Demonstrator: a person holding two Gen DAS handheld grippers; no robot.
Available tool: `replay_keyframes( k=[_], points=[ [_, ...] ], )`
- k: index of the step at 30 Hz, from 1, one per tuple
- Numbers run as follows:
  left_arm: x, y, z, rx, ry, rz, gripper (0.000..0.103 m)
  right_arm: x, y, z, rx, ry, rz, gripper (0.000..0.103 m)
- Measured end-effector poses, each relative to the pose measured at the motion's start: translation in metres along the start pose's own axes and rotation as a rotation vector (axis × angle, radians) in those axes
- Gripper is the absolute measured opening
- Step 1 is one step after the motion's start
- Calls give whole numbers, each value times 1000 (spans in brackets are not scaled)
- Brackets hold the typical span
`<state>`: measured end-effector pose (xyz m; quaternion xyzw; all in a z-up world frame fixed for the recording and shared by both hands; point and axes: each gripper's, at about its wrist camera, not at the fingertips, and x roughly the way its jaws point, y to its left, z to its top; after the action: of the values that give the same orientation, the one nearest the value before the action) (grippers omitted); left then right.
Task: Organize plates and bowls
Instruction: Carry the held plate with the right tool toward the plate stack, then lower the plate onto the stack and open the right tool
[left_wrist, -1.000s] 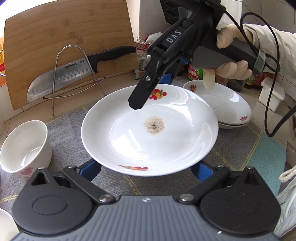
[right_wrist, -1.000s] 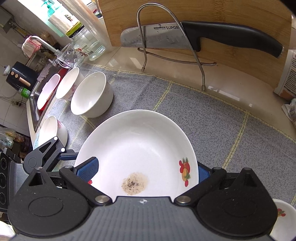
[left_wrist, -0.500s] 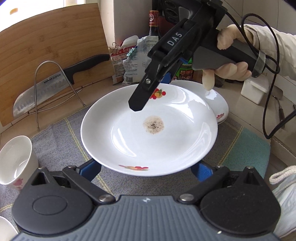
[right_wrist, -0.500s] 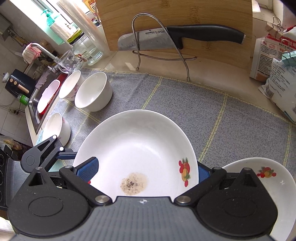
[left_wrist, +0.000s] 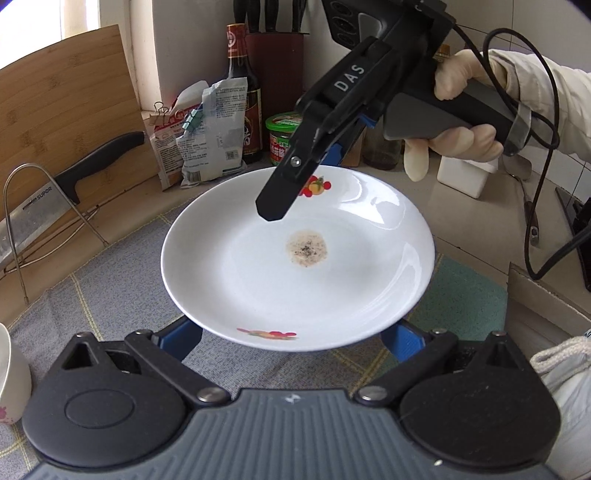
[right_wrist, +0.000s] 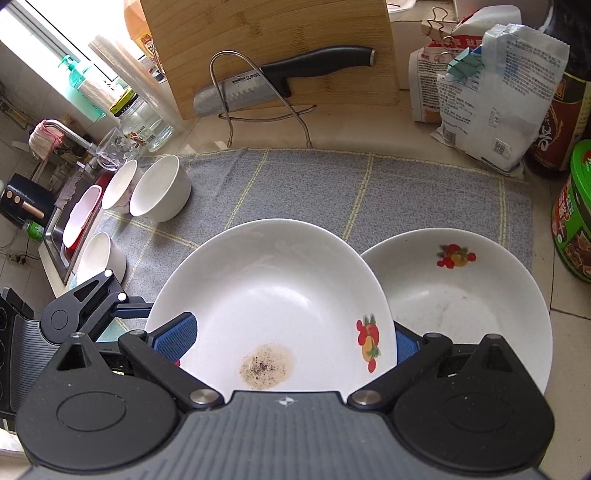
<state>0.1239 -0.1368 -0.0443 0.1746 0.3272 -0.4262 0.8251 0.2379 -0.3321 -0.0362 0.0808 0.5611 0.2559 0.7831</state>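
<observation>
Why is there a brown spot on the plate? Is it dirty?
Yes, it looks dirty. The plate held between both grippers has a brownish patch with dark specks in its middle, like dried food. The second plate on the counter shows faint brown smears too.

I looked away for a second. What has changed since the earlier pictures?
Both hand-held grippers carried the stained plate rightward along the counter, so it now hangs partly over the second plate by the green-lidded jar. Unchanged: both grips on the plate, the bowls, the knife.
</observation>
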Motion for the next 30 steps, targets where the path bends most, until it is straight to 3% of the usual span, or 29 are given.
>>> replay_keyframes(
  k=[18, 30],
  points=[
    [44, -10, 22, 30, 40, -80, 102, -22, -49, -25, 96, -43, -29, 103],
    [60, -9, 32, 69, 53, -88, 102, -19, -72, -27, 136, -52, -51, 103]
  ],
)
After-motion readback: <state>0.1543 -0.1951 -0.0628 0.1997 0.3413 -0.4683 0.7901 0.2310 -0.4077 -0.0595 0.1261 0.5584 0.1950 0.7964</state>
